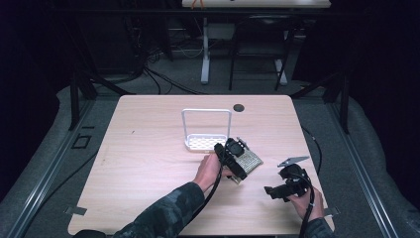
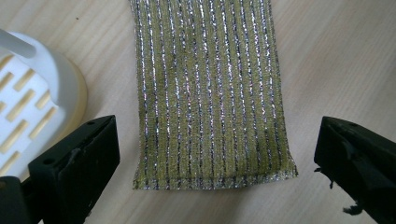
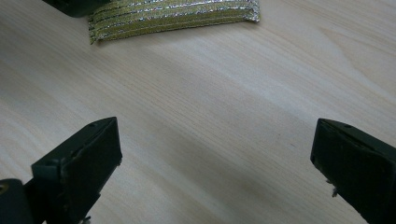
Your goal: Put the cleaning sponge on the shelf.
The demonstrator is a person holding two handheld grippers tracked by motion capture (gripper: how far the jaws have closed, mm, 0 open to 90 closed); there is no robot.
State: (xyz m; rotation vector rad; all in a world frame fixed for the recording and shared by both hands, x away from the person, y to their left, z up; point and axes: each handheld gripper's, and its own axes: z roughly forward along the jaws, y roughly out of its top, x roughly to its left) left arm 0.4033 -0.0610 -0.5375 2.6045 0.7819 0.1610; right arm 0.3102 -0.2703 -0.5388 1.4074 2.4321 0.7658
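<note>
Wooden table [image 1: 148,148], empty white slotted rack [image 1: 205,142], glittery sponge [image 2: 208,93] beside it

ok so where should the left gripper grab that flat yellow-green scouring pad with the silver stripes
Grip the flat yellow-green scouring pad with silver stripes across its two long edges near the stitched short end, coming from above. It lies flat, and the open left gripper already straddles that width.

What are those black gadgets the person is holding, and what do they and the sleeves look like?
They are hand-held grippers. The left gripper and right gripper are black and boxy, each ending in two blocky black jaws. A black cable trails from the left one, and a grey three-cornered plate sits atop the right. The left sleeve is dark and mottled.
</note>
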